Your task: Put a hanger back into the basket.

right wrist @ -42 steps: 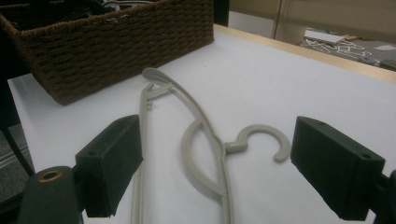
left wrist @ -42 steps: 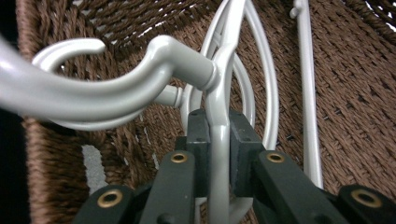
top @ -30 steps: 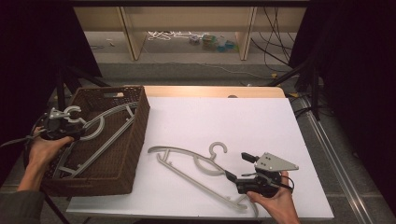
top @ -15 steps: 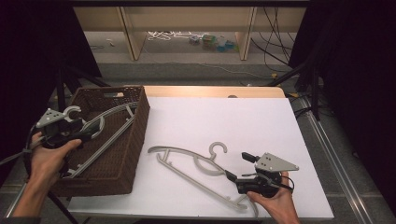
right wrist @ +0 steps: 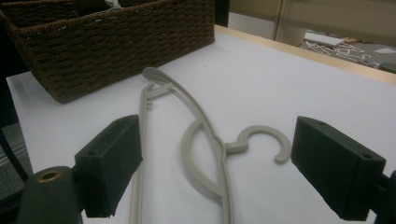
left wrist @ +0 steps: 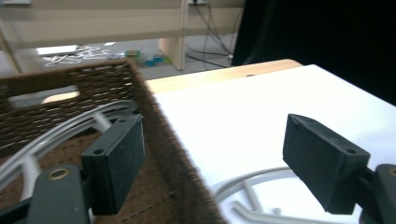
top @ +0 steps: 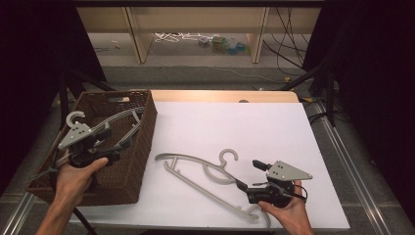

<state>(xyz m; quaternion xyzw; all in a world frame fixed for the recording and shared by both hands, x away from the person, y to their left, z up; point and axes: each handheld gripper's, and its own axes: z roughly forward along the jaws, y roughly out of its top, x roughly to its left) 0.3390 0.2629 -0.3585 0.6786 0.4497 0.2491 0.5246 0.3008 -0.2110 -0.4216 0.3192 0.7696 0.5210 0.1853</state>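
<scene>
A grey plastic hanger lies in the brown wicker basket at the table's left, its hook over the far left rim. My left gripper hovers over the basket's near part, open; its jaws have just been opening and nothing is between them. In the left gripper view the left gripper straddles the basket's wall, with the hanger inside. A second grey hanger lies flat on the white table. My right gripper rests open near its lower arm, and the hanger lies ahead of it.
The white table top stretches right of the basket, with a wooden strip along its far edge. Beyond it stand low shelves and cables on the floor. The basket shows far off in the right gripper view.
My left gripper has come away from the hanger's hook, moving nearer and to the right over the basket, and its jaws have opened. The right gripper has stayed put.
</scene>
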